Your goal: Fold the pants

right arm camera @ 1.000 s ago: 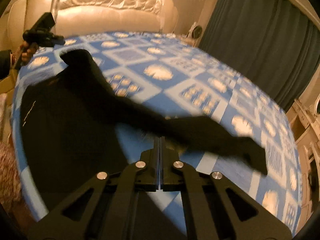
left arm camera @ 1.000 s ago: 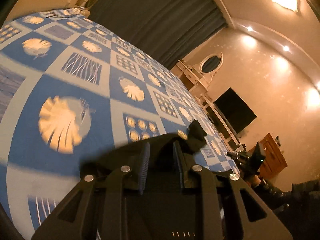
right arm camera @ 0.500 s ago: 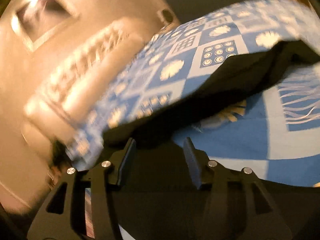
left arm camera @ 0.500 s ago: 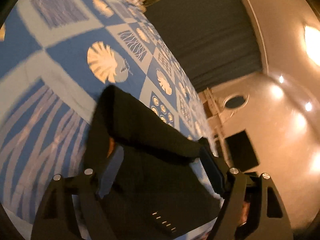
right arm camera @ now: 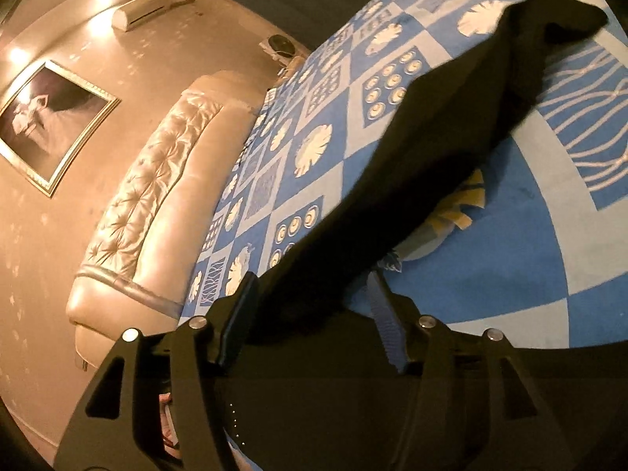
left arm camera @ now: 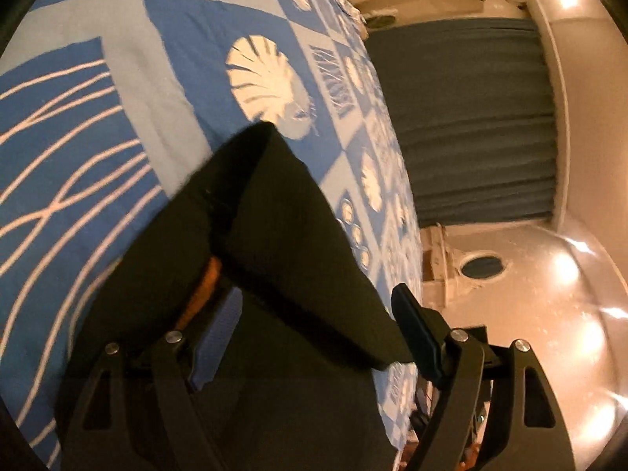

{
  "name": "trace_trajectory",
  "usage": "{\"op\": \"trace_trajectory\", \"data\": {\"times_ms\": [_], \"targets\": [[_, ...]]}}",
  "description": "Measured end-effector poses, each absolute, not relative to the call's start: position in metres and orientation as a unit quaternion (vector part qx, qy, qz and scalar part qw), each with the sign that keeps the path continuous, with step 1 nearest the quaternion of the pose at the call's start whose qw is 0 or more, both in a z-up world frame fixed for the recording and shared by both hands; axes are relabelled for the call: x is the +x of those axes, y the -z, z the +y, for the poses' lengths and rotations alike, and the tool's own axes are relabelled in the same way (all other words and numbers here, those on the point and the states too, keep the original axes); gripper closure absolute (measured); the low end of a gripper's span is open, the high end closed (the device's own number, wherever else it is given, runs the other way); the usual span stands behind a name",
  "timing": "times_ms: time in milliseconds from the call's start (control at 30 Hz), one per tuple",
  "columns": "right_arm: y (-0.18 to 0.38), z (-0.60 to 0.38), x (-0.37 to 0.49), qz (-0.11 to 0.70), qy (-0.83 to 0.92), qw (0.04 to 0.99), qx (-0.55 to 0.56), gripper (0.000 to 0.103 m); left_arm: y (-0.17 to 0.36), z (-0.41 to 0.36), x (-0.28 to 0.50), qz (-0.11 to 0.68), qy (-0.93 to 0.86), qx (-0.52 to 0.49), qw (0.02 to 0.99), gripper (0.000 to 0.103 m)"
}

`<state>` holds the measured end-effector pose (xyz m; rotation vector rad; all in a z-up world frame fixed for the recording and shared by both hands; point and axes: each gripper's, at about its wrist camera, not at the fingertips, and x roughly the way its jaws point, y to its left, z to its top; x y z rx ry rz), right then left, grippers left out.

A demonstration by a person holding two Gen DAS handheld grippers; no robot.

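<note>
Black cloth, the pants (left arm camera: 274, 235), now lies slack across the blue patterned bedspread (left arm camera: 117, 98), where a second ago we had it pinched in both claws and stretched out between them. Both sets of jaws have just been opening, and the views have rolled well over, so the bed runs steeply across each picture instead of lying level. We read this as the release after a fold: the fabric has been laid down, and the next grasp is not yet begun.

Our left gripper (left arm camera: 314, 325) stands wide apart. The doubled edge of the pants runs between its fingers (left arm camera: 218, 333), but neither pad presses on it; the cloth simply drapes through the gap, with a strip of orange lining or label showing near the blue pad.

Our right gripper (right arm camera: 314, 306) is about half open. A long dark leg passes between its fingers (right arm camera: 386, 325) and stretches away up the bed to a loose end near the far edge. Here too the pads look clear of the cloth, though the fabric sits close against the left finger and we cannot rule out a light touch.
</note>
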<state>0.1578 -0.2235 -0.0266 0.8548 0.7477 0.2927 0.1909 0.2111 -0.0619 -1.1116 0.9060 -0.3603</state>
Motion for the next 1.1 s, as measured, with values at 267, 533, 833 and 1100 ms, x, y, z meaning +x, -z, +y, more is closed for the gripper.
{"op": "trace_trajectory", "data": {"times_ms": [267, 533, 833, 1100], "targets": [[0.041, -0.219, 0.158, 0.358, -0.143, 0.826, 0.412, 0.045, 0.07, 0.208, 0.202, 0.414, 0.131, -0.514, 0.739, 0.014], [0.054, -0.217, 0.16, 0.365, -0.141, 0.818, 0.421, 0.045, 0.068, 0.212, 0.206, 0.426, 0.106, -0.52, 0.732, 0.05], [0.04, -0.244, 0.184, 0.338, -0.088, 0.824, 0.446, 0.045, 0.092, 0.211, 0.203, 0.423, 0.118, -0.526, 0.729, 0.085], [0.022, -0.257, 0.229, 0.348, -0.031, 0.83, 0.434, 0.054, 0.096, 0.207, 0.208, 0.424, 0.124, -0.512, 0.737, 0.084]]}}
